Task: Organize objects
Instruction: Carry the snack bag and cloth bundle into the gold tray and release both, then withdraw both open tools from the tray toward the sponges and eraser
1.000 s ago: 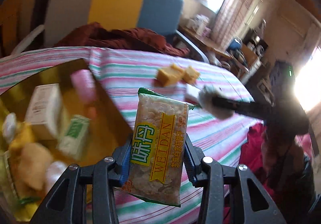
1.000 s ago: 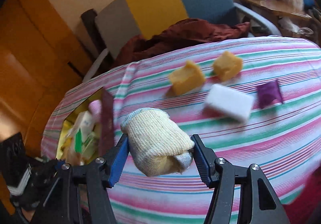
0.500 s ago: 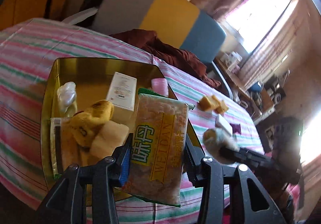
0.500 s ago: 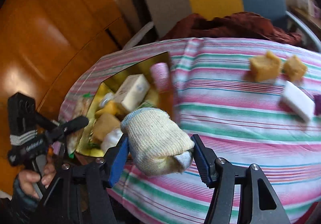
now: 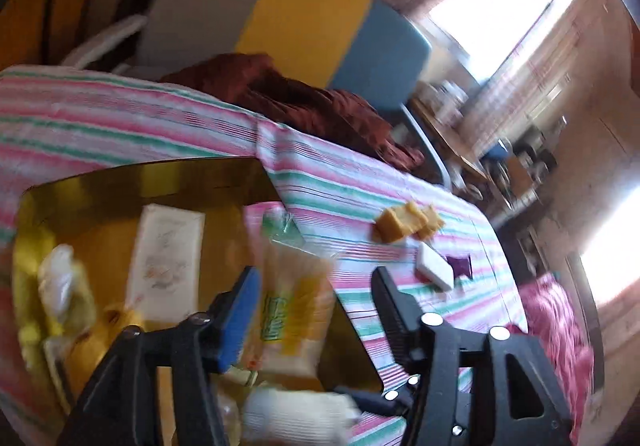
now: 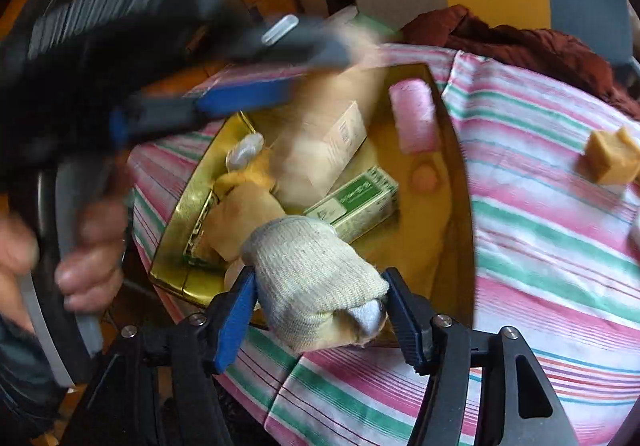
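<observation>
A gold tray (image 5: 140,178) (image 6: 456,150) on the striped tablecloth holds several items. My left gripper (image 5: 316,310) stands open above it; the snack packet (image 5: 292,306) is blurred and dropping between the spread fingers, touching neither clearly. My right gripper (image 6: 320,306) is shut on a rolled knitted glove (image 6: 312,278) at the tray's near edge. The glove also shows blurred at the bottom of the left wrist view (image 5: 296,418). The left gripper appears blurred over the tray in the right wrist view (image 6: 248,98).
In the tray lie a white box (image 5: 168,254), a green box (image 6: 356,202), a pink roll (image 6: 412,118) and yellow soft things. On the cloth lie two yellow blocks (image 5: 404,224), a white bar (image 5: 434,272) and a purple sachet (image 5: 460,266). A chair with a red cloth (image 5: 300,102) stands behind.
My left gripper has opened and the snack packet is falling toward the tray. My right gripper has carried the glove over to the tray's near edge.
</observation>
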`<state>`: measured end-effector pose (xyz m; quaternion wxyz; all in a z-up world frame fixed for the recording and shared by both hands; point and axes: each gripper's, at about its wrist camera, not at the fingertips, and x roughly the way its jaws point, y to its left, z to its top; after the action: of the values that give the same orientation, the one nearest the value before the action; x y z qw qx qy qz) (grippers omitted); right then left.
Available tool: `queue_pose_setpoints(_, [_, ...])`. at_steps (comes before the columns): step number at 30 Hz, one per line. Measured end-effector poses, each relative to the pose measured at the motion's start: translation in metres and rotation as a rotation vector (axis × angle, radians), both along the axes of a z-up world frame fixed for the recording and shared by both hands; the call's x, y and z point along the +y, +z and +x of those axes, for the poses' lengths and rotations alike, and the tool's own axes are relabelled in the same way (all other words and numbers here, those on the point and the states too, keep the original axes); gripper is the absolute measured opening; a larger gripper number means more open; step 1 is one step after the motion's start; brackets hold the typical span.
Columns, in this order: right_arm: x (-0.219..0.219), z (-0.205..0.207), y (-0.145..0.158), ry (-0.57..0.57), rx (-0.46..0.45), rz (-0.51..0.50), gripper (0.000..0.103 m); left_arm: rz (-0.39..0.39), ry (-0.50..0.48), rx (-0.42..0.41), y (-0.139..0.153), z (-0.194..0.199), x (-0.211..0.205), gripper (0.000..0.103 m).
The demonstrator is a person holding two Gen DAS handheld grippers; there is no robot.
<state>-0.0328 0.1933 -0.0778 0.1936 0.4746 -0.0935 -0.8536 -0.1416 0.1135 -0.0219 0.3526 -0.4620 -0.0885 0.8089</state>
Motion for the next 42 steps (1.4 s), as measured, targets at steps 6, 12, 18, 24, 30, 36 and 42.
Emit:
queue_pose_setpoints(6, [0.005,0.001,-0.009,0.002,-0.014,-0.006,0.064,-0.034,0.074,-0.009,-0.01,0.002,-0.009,0.066])
queue_pose_setpoints(12, [0.015,0.003,-0.005,-0.023,-0.008,-0.038,0.074,-0.04,0.16,0.0,-0.015,0.021,-0.044,0.066])
queue_pose_setpoints(18, [0.017,0.014,0.002,-0.051,0.008,-0.036,0.08,-0.068,0.218,0.027,-0.018,0.045,-0.07,0.066])
queue_pose_setpoints(24, [0.014,0.024,0.014,-0.081,0.059,-0.003,0.088,-0.182,0.294,0.134,-0.01,0.067,-0.083,0.066])
queue_pose_setpoints(30, [0.009,0.029,0.021,-0.105,0.106,0.063,0.1,-0.269,0.321,0.192,-0.012,0.083,-0.087,0.066])
queue_pose_setpoints(36, [0.003,0.032,0.022,-0.115,0.126,0.112,0.102,-0.305,0.327,0.211,-0.014,0.091,-0.087,0.066])
queue_pose_setpoints(42, [0.004,0.034,0.025,-0.143,0.151,0.127,0.103,-0.341,0.337,0.269,-0.009,0.1,-0.086,0.066])
